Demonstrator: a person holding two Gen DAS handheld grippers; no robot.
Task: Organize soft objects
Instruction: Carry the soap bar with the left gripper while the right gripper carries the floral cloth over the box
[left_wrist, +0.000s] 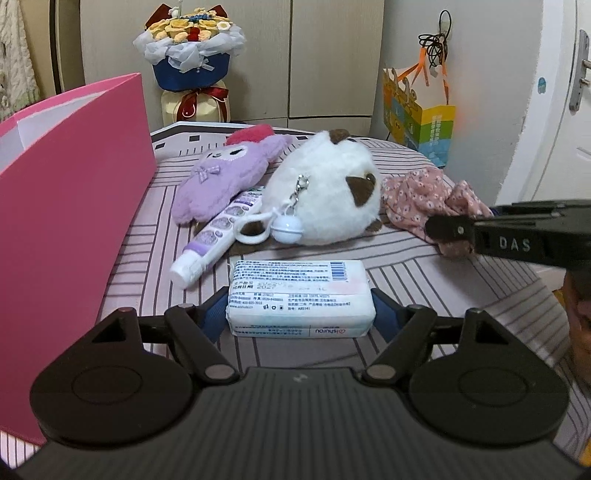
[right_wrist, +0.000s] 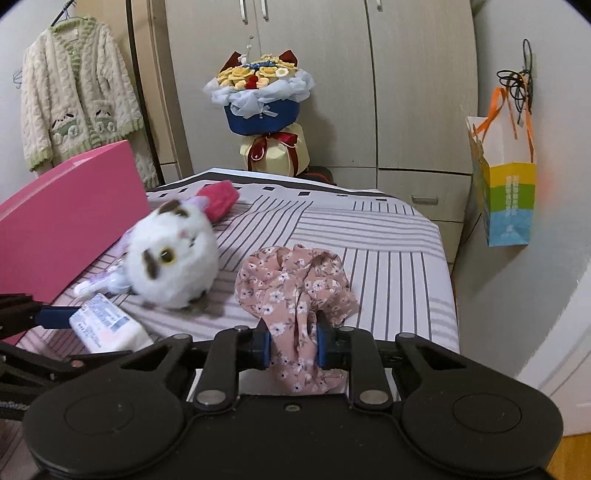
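Right claw (right_wrist: 291, 349), lower centre of frame, pads clamped on floral cloth (right_wrist: 295, 288). Left claw (left_wrist: 301, 314), lower centre, pads against both sides of tissue pack (left_wrist: 299, 295).

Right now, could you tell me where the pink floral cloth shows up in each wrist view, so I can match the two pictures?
Left wrist view: the pink floral cloth lies at the right, beside the white plush cat, with the right gripper closed on its near edge.
Right wrist view: the cloth sits bottom centre, pinched between the gripper's blue pads.
Shared landmark: the flower bouquet by the cabinets.
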